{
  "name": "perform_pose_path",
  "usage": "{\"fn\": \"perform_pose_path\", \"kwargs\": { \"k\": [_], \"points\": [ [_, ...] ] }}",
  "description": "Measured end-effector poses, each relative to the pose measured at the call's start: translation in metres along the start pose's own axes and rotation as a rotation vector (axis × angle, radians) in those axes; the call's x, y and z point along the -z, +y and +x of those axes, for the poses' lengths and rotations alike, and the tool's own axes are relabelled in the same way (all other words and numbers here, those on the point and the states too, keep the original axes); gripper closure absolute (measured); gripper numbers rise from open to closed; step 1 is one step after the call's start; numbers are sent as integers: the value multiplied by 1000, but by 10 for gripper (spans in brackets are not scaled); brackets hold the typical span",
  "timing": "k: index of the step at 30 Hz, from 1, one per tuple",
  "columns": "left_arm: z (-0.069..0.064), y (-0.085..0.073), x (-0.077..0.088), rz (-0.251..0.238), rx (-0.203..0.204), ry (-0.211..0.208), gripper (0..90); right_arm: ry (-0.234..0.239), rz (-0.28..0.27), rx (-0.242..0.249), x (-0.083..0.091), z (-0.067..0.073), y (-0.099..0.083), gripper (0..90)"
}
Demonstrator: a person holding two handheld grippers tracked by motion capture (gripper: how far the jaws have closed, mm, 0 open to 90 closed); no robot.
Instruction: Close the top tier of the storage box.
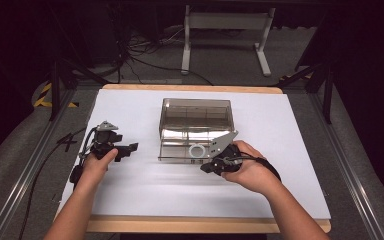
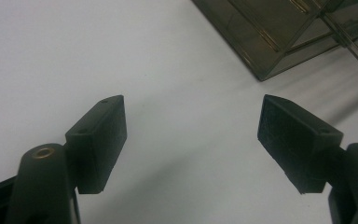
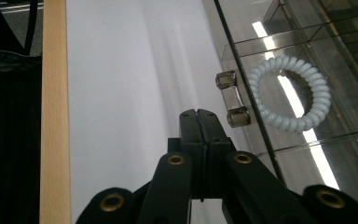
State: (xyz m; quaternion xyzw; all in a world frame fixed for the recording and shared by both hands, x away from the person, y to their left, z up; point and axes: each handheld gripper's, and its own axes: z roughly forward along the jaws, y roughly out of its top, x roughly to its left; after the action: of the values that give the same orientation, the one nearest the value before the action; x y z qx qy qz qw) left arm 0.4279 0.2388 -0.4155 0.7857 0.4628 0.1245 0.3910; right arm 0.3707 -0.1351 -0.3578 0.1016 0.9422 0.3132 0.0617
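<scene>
Claw in my right hand (image 3: pixel 199 114) is pressed fully closed, empty, its tips just beside the small clear handle (image 3: pixel 231 99) on the smoky, see-through box (image 1: pixel 196 120) mid-worktop (image 1: pixel 130 190). Inside the near compartment lies a pale blue coiled hair tie (image 3: pixel 290 93). My left claw (image 2: pixel 191 140) gapes wide over bare white surface.

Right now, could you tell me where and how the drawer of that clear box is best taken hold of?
Grip the small bar handle on the drawer front, approaching from the person's side: it stands off the panel on two posts, so jaws fit across it. The right gripper, shut, must open first.
</scene>
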Motion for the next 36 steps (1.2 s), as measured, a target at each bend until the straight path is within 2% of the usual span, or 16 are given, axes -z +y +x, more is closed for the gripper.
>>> {"fn": "perform_pose_path", "kwargs": {
  "k": [16, 33, 36],
  "points": [
    [1, -1, 2, -2, 5, 3, 246, 31, 60, 2, -18, -2, -8, 900],
    [1, -2, 3, -5, 8, 6, 246, 10, 108, -8, -25, -7, -12, 900],
    [1, -2, 3, -5, 9, 5, 246, -8, 113, -5, -25, -9, -12, 900]
  ]
}}
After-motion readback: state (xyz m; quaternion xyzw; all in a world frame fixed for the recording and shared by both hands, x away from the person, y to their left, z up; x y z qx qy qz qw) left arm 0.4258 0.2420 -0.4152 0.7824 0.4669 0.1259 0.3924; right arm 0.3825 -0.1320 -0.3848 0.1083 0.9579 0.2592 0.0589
